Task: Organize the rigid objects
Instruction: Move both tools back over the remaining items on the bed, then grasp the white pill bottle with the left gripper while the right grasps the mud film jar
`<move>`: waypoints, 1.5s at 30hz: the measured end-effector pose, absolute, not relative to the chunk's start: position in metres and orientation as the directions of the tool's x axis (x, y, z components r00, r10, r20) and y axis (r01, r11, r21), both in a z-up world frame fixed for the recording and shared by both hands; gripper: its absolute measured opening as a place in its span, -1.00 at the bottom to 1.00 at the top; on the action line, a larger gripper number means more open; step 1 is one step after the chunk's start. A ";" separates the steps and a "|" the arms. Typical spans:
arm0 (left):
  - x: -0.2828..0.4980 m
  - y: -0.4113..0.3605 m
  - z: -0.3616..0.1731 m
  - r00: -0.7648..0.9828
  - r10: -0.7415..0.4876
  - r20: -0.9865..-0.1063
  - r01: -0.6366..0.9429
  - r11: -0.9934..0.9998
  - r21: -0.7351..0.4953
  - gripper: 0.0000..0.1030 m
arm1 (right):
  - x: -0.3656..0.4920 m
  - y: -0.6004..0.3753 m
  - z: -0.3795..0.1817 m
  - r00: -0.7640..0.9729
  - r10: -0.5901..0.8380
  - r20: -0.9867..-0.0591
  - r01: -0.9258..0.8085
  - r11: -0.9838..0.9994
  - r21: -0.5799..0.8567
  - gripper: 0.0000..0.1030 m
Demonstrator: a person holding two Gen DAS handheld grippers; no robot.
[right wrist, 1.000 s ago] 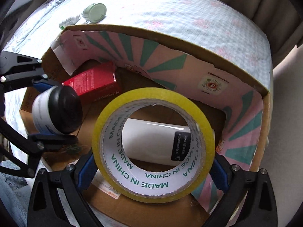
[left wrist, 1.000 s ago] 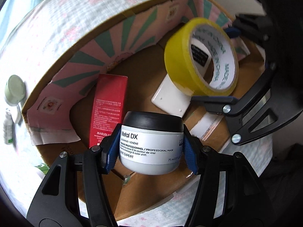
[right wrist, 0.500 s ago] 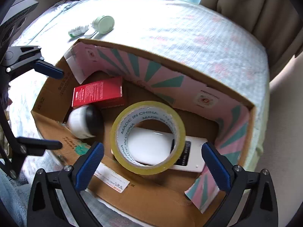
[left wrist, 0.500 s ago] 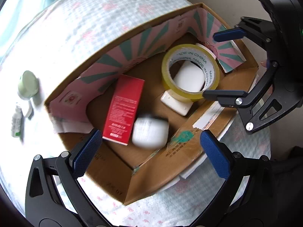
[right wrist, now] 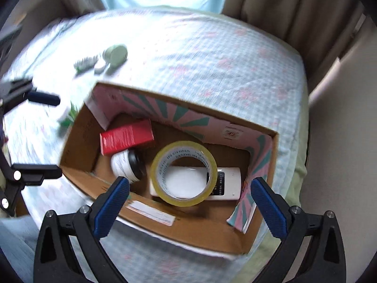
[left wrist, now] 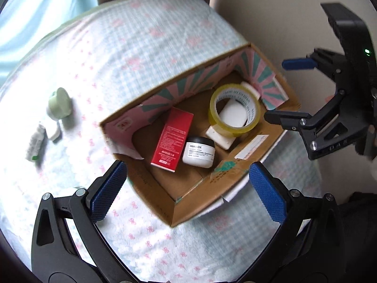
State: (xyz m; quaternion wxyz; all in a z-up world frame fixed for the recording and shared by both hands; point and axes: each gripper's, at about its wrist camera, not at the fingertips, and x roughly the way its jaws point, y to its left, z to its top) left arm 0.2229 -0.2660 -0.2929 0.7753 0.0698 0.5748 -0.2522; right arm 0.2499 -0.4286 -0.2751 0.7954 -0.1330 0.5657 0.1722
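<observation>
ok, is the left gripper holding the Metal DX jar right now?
No, the left gripper is open and empty above the cardboard box, while the jar lies inside beside the red carton.

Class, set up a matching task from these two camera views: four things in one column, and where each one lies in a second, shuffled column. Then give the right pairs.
Things
1. roll of tape
2. red carton
3. jar with the black lid
4. green tub

Places
A. on the checked cloth, outside the cardboard box
B. in the box, on its side, right beside the red carton
C. in the box, resting on a white device
D. in the box, flat, along the pink patterned wall

Pairs: 1-C, 2-D, 3-B, 4-A
</observation>
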 end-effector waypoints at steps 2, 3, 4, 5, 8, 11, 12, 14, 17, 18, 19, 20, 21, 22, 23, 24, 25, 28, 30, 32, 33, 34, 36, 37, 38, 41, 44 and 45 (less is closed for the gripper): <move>0.217 -0.253 -0.279 0.229 -0.315 -0.921 0.461 0.868 -0.183 1.00 | 0.249 -0.426 -0.262 0.304 0.128 -0.944 -0.396 0.918 -0.003 0.99; 0.214 -0.246 -0.272 0.237 -0.319 -0.918 0.456 0.871 -0.185 1.00 | 0.248 -0.423 -0.255 0.310 0.128 -0.942 -0.387 0.922 -0.002 0.99; 0.210 -0.237 -0.265 0.249 -0.315 -0.916 0.454 0.873 -0.177 1.00 | 0.248 -0.418 -0.247 0.319 0.129 -0.939 -0.382 0.924 -0.003 0.99; 0.207 -0.229 -0.258 0.257 -0.311 -0.915 0.449 0.877 -0.172 1.00 | 0.247 -0.413 -0.240 0.329 0.128 -0.936 -0.380 0.925 -0.007 0.99; 0.194 -0.199 -0.239 0.297 -0.282 -0.912 0.423 0.896 -0.139 1.00 | 0.245 -0.392 -0.215 0.369 0.113 -0.923 -0.377 0.925 -0.038 0.99; 0.185 -0.165 -0.224 0.335 -0.244 -0.910 0.396 0.913 -0.099 1.00 | 0.240 -0.367 -0.192 0.402 0.102 -0.910 -0.369 0.928 -0.059 0.99; 0.183 -0.152 -0.219 0.344 -0.237 -0.909 0.387 0.917 -0.093 1.00 | 0.238 -0.357 -0.186 0.412 0.106 -0.905 -0.367 0.929 -0.058 0.99; 0.180 -0.123 -0.211 0.366 -0.225 -0.903 0.370 0.926 -0.080 1.00 | 0.232 -0.338 -0.174 0.431 0.111 -0.896 -0.356 0.933 -0.056 0.99; 0.179 -0.081 -0.204 0.387 -0.214 -0.897 0.360 0.931 -0.066 1.00 | 0.225 -0.309 -0.158 0.465 0.121 -0.877 -0.311 0.950 -0.034 0.99; 0.181 -0.067 -0.202 0.392 -0.207 -0.897 0.359 0.932 -0.058 1.00 | 0.223 -0.299 -0.154 0.472 0.125 -0.872 -0.290 0.957 -0.020 0.99; 0.182 -0.053 -0.201 0.394 -0.197 -0.898 0.358 0.932 -0.048 1.00 | 0.221 -0.288 -0.151 0.475 0.122 -0.872 -0.264 0.965 -0.008 0.99; 0.184 -0.038 -0.199 0.394 -0.195 -0.898 0.359 0.932 -0.044 1.00 | 0.220 -0.278 -0.149 0.474 0.119 -0.872 -0.238 0.971 0.003 0.99; 0.186 -0.025 -0.198 0.392 -0.196 -0.899 0.362 0.931 -0.045 1.00 | 0.219 -0.268 -0.147 0.474 0.117 -0.873 -0.213 0.977 0.015 0.99; 0.189 -0.011 -0.197 0.393 -0.194 -0.899 0.365 0.930 -0.041 1.00 | 0.218 -0.258 -0.144 0.474 0.116 -0.873 -0.189 0.982 0.028 0.99; 0.193 0.001 -0.197 0.395 -0.191 -0.898 0.370 0.928 -0.035 1.00 | 0.218 -0.247 -0.143 0.476 0.117 -0.872 -0.168 0.985 0.040 0.99; 0.197 0.014 -0.196 0.398 -0.190 -0.898 0.377 0.926 -0.028 1.00 | 0.219 -0.236 -0.142 0.477 0.109 -0.872 -0.142 0.989 0.046 0.99; 0.202 0.026 -0.196 0.402 -0.187 -0.896 0.383 0.924 -0.021 1.00 | 0.221 -0.227 -0.143 0.474 0.101 -0.875 -0.122 0.991 0.048 0.99; 0.220 0.057 -0.199 0.405 -0.189 -0.895 0.404 0.914 -0.010 1.00 | 0.232 -0.200 -0.147 0.467 0.083 -0.880 -0.070 0.996 0.056 0.99; 0.237 0.073 -0.204 0.387 -0.199 -0.900 0.428 0.904 -0.016 1.00 | 0.242 -0.185 -0.153 0.458 0.087 -0.884 -0.046 0.996 0.074 0.99; 0.258 0.083 -0.214 0.358 -0.198 -0.912 0.451 0.892 -0.016 1.00 | 0.255 -0.171 -0.159 0.443 0.095 -0.892 -0.021 0.995 0.095 0.99; 0.269 0.086 -0.221 0.335 -0.198 -0.921 0.463 0.886 -0.022 1.00 | 0.261 -0.166 -0.164 0.432 0.101 -0.896 -0.008 0.994 0.108 0.99; 0.282 0.088 -0.228 0.310 -0.199 -0.930 0.475 0.879 -0.030 1.00 | 0.269 -0.160 -0.168 0.420 0.107 -0.901 0.006 0.993 0.121 0.99; 0.305 0.087 -0.243 0.278 -0.191 -0.941 0.490 0.871 -0.032 0.99 | 0.285 -0.151 -0.179 0.391 0.116 -0.913 0.033 0.990 0.140 0.99; 0.318 0.086 -0.252 0.261 -0.187 -0.947 0.501 0.865 -0.032 0.99 | 0.295 -0.148 -0.186 0.376 0.125 -0.918 0.045 0.987 0.152 0.99; 0.331 0.085 -0.260 0.251 -0.178 -0.952 0.511 0.859 -0.026 0.99 | 0.305 -0.145 -0.193 0.361 0.133 -0.923 0.052 0.985 0.163 0.99; 0.364 0.077 -0.286 0.209 -0.156 -0.965 0.535 0.845 -0.020 0.99 | 0.337 -0.136 -0.221 0.308 0.148 -0.940 0.057 0.983 0.174 0.99; 0.394 0.069 -0.317 0.155 -0.152 -0.976 0.538 0.842 -0.046 0.99 | 0.371 -0.133 -0.255 0.251 0.165 -0.954 0.057 0.981 0.185 0.99; 0.402 0.066 -0.328 0.143 -0.144 -0.979 0.543 0.838 -0.044 0.99 | 0.381 -0.131 -0.268 0.232 0.165 -0.959 0.055 0.982 0.182 0.99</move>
